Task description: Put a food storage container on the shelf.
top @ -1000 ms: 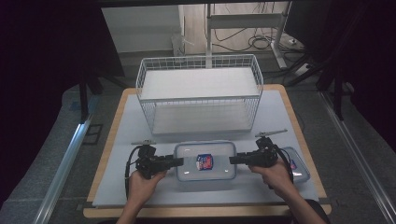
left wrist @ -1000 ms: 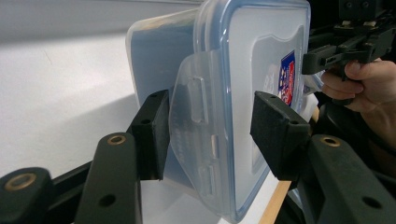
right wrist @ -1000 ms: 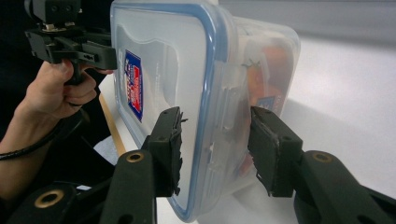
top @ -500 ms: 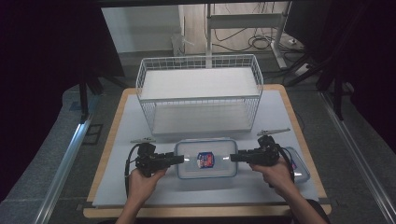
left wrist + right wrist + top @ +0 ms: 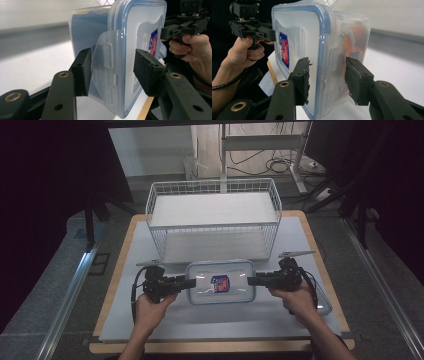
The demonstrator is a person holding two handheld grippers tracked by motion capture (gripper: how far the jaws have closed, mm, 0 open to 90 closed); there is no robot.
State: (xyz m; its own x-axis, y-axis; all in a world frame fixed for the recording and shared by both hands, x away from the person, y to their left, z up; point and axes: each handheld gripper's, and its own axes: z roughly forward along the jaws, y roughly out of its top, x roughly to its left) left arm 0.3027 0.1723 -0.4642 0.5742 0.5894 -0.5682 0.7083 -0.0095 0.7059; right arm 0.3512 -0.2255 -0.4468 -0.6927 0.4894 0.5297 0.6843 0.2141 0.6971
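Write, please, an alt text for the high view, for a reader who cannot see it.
A person holds a lidded plastic container between two tongs, the left tongs at its left end and the right tongs at its right end. It is above a white-covered table, in front of a white wire basket.

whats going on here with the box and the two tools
A person holds a clear plastic container with a blue-rimmed lid between two handheld tools. The left tool grips the latch flap at one short end, the right tool the other end. The container sits just in front of a white wire basket on the table. Another lid lies by the right hand.
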